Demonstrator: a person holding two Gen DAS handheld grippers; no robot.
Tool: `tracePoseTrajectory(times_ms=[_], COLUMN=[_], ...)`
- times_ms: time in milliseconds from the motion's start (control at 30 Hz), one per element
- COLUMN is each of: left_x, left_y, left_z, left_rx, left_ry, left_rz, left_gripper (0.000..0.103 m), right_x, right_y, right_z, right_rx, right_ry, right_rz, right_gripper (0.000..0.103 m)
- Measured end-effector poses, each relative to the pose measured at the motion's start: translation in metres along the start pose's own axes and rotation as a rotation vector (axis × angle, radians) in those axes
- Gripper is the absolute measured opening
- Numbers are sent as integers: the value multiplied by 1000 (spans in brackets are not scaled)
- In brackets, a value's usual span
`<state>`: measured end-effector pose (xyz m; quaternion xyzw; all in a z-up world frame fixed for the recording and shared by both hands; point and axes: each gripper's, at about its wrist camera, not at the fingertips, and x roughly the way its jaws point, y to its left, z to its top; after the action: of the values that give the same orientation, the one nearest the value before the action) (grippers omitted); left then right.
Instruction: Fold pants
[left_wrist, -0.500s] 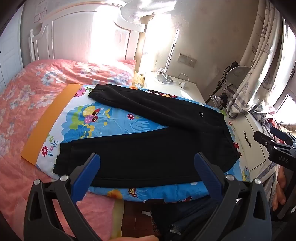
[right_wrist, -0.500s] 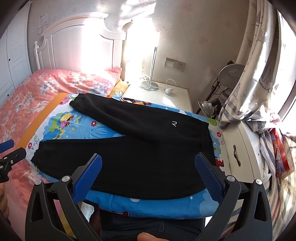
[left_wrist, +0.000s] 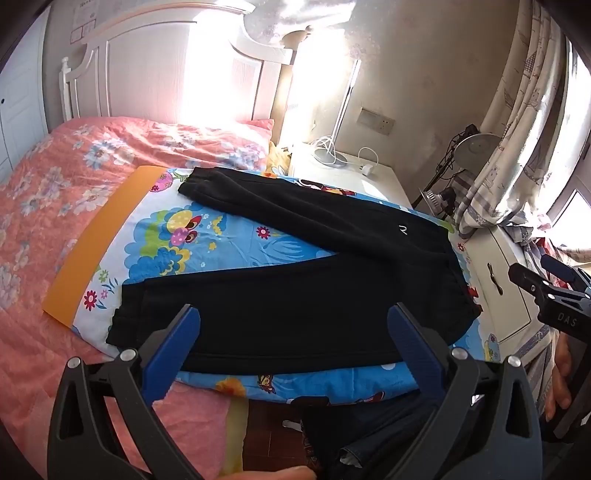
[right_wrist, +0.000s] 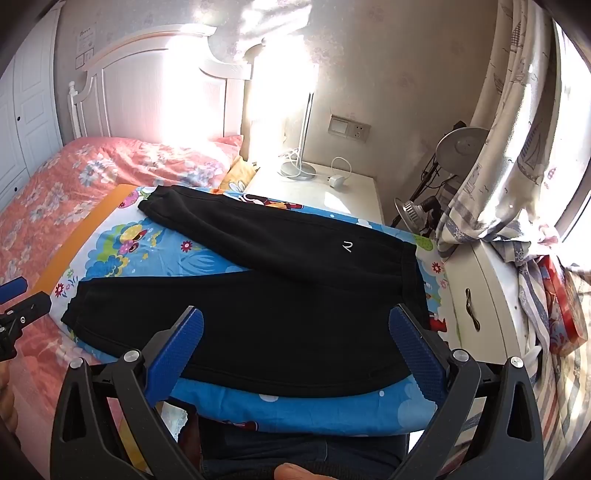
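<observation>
Pants (left_wrist: 295, 306), black, lie flat on a cartoon-print sheet (left_wrist: 207, 243) spread over the bed (left_wrist: 44, 192), legs splayed in a V toward the headboard side, waistband toward the white nightstand (left_wrist: 369, 177). Left gripper (left_wrist: 293, 343) hangs above the near leg, fingers wide apart, nothing between them. Right gripper (right_wrist: 295, 345) does likewise, its fingers spread over the near hip.

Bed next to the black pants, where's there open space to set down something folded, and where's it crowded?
Free: the cartoon sheet in the wedge between the two legs of the pants, and the pink quilt left of the orange strip, up to the headboard. Crowded: the nightstand, with lamp base, cable and charger.
</observation>
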<state>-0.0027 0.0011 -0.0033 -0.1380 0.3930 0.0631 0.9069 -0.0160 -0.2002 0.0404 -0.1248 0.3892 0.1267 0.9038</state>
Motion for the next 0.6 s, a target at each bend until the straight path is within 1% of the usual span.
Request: tracePoseTrajectory(times_ms=[600], left_x=[2], left_y=[-2], left_z=[2], left_rx=[-3], left_ry=[6], left_rz=[-2], left_gripper=[101], right_x=[0], right_y=[0], right_z=[-1], right_rx=[2], right_ry=[-1], right_rz=[-2], right_gripper=[97])
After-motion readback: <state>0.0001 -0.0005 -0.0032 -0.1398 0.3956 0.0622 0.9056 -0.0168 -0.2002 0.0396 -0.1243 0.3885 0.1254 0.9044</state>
